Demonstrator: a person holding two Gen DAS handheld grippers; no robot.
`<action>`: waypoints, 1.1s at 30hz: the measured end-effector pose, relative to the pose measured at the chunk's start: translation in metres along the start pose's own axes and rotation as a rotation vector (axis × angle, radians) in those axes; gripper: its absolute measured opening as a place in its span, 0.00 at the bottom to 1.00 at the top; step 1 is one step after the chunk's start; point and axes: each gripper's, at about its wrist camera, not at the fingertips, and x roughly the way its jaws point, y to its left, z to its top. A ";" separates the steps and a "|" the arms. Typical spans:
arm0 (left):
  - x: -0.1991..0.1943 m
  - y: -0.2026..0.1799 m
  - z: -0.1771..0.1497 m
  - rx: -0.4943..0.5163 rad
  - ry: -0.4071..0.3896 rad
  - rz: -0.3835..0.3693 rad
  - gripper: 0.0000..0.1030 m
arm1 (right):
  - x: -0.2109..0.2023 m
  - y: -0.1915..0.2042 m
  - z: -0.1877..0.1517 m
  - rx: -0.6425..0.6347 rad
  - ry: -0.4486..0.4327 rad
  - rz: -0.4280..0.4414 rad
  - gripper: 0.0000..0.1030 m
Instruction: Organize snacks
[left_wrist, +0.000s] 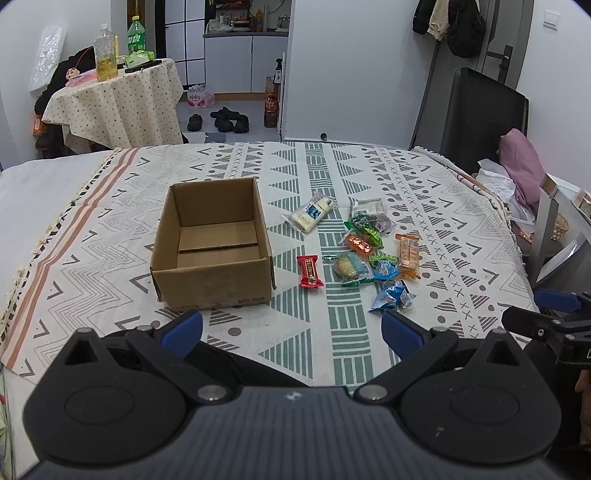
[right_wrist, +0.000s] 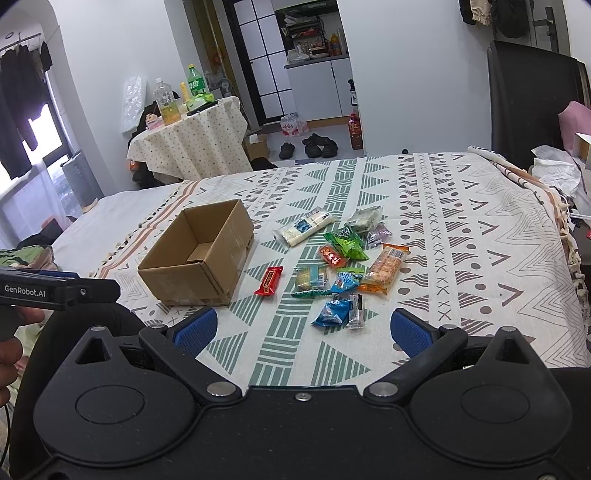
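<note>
Nearest the lens in each wrist view is the gripper's own black body, with its two blue-padded fingers reaching forward over the near edge of the bed. The left gripper (left_wrist: 291, 334) has its jaws spread wide with nothing between them; the right gripper (right_wrist: 303, 330) is just as wide apart and equally empty. Both hang above the patterned bedspread (left_wrist: 369, 177), short of anything to grasp, which reads as a starting stance before the first pick.

The cardboard box (left_wrist: 212, 247) sits left of the bed's middle, its top open and its inside bare, so it is probably the place meant for the snacks. The loose snack packets lie in a cluster just to its right, none inside it yet. Closest to the box is a red wrapped sweet (left_wrist: 310, 271). Toward the far edge lies a long white cracker pack (left_wrist: 310, 214), with a grey packet (right_wrist: 364, 218) beside it. Green packets (right_wrist: 345, 242), an orange one (left_wrist: 358, 243), an orange biscuit pack (left_wrist: 408, 256) and a blue-and-yellow wafer pack (right_wrist: 310, 277) crowd the middle, some overlapping. A blue crinkled packet (right_wrist: 332, 312) lies nearest the right gripper, a likely first target.
</note>
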 end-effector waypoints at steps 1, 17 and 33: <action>0.000 0.000 0.000 0.000 -0.001 -0.001 1.00 | 0.000 0.000 0.000 0.000 -0.001 0.000 0.98; 0.014 -0.006 0.006 0.005 0.015 -0.021 1.00 | 0.006 -0.005 0.007 0.028 0.033 -0.003 0.98; 0.058 -0.016 0.018 -0.028 0.050 -0.055 0.99 | 0.043 -0.026 0.020 0.140 0.118 -0.009 0.97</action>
